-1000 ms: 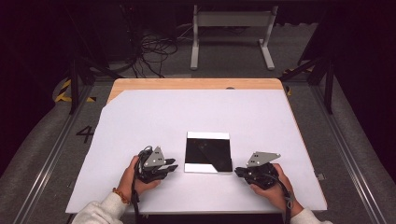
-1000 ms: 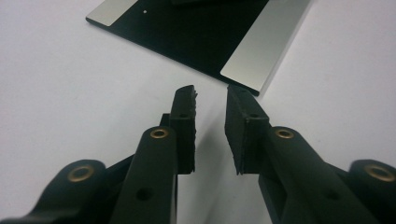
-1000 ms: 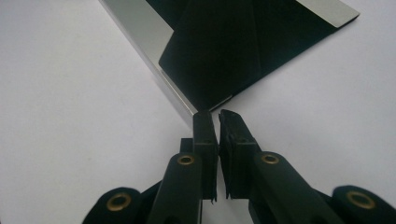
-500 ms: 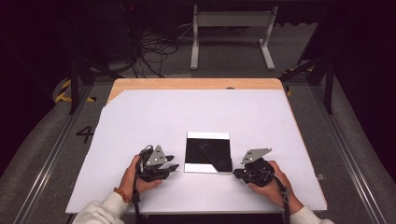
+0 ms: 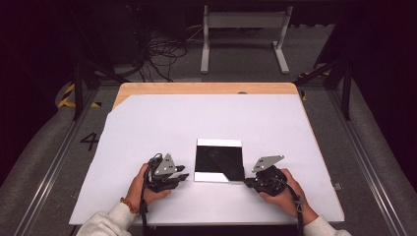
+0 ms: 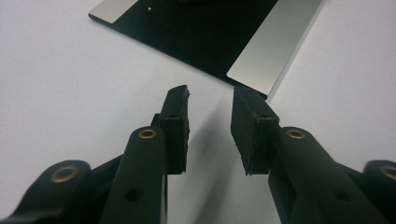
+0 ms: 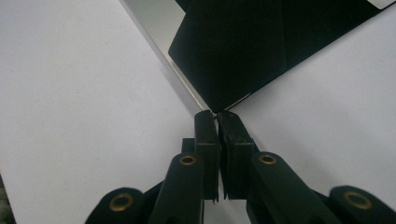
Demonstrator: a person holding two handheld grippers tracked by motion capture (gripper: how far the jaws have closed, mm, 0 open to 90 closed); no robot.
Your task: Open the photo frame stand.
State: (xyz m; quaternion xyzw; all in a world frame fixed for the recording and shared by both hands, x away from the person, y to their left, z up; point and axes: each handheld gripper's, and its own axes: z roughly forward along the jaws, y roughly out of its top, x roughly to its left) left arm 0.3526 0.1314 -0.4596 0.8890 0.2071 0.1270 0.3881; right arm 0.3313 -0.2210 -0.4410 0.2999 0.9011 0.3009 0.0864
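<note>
A square black sheet [image 5: 219, 157] with silvery strips along its far and near edges lies flat on the white table cover. A faint diagonal crease runs across it. My left gripper [image 5: 184, 174] rests on the cover just left of the sheet's near left corner. In the left gripper view its jaws [image 6: 210, 93] stand partly open with nothing between them, have just been closing, and point at the sheet [image 6: 201, 28]. My right gripper [image 5: 246, 182] is at the near right corner. In the right gripper view it [image 7: 214, 114] is shut, with the corner of the black sheet [image 7: 261, 46] pinched at its tips.
The white cover [image 5: 147, 128] spreads over a wooden table [image 5: 196, 88] with wide bare room around the sheet. Beyond the far edge are a white frame [image 5: 243, 29] and loose cables [image 5: 162, 49] on the floor. Metal rails run along both sides.
My right gripper has shifted a little left toward the sheet's near right corner and tilted. The left hand has kept its place.
</note>
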